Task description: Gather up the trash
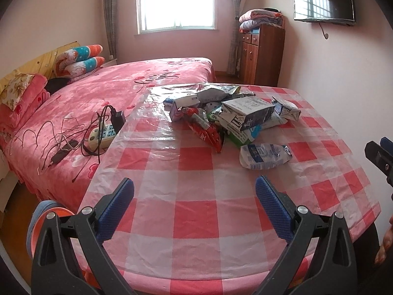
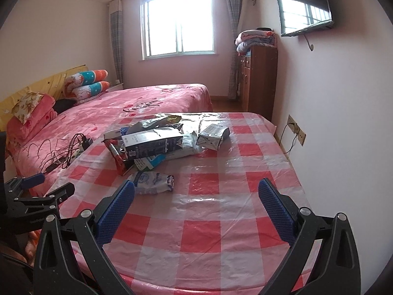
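A heap of empty wrappers and cartons point(image 1: 228, 115) point(image 2: 157, 142) lies at the far middle of a round table with a red-and-white checked cover point(image 1: 196, 218) point(image 2: 208, 221). A lone white and blue pouch point(image 1: 265, 156) point(image 2: 153, 182) lies nearer, apart from the heap. A red wrapper point(image 1: 208, 132) sticks out of the heap's front. My left gripper point(image 1: 195, 190) hangs open over the table's near edge, nothing between its blue pads. My right gripper point(image 2: 196, 193) is open too, to the right of the pouch. Each gripper shows at the other view's edge point(image 1: 379, 154) point(image 2: 39, 191).
A bed with a pink cover point(image 1: 110, 91) point(image 2: 118, 108) adjoins the table's left side, with a power strip and tangled cables point(image 1: 98, 130) on it. An orange and blue bin rim point(image 1: 49, 213) sits low left. A wooden cabinet point(image 1: 260, 54) and a wall TV point(image 1: 324, 0) stand at right.
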